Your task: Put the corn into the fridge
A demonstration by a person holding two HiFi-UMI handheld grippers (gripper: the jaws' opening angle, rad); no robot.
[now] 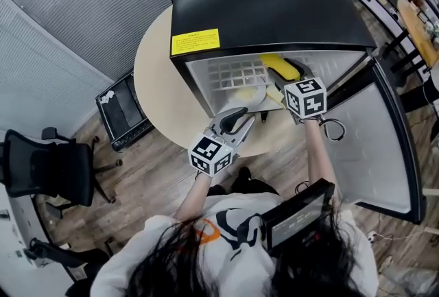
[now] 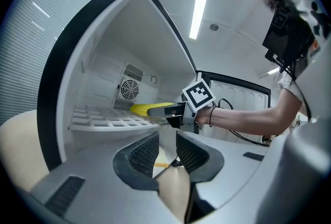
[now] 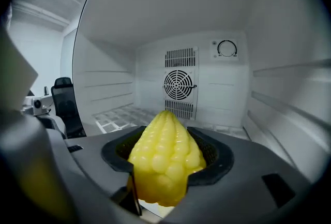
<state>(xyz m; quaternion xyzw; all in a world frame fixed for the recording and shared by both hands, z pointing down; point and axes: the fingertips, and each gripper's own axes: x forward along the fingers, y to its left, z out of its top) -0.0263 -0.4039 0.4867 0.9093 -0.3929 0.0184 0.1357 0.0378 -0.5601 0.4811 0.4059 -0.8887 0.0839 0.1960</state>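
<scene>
1. The fridge [image 1: 260,7] stands on a round table [image 1: 154,76]; its door [image 1: 384,145] is swung wide open on the person's right; a yellow sticker [image 1: 195,42] sits on its black top.
2. The right gripper [image 1: 288,73] reaches into the white cavity; its jaws are clamped on the corn [image 3: 164,158], one on each flank of the cob.
3. The corn is inside the fridge, held in the gripper; its tip points at the back wall, where a fan [image 3: 178,84] and a dial [image 3: 226,48] show; in the left gripper view it reads as a yellow bar over the shelf [image 2: 103,119]; whether it touches the shelf cannot be told.
4. The left gripper [image 2: 167,148] hangs outside the opening, near the table's edge, aimed at the cavity; its jaws stand a little apart with nothing between them.
5. In the head view the two grippers are near each other, the left one lower and nearer the person; a black chair [image 1: 48,169] stands on the wooden floor, well apart to the left.
</scene>
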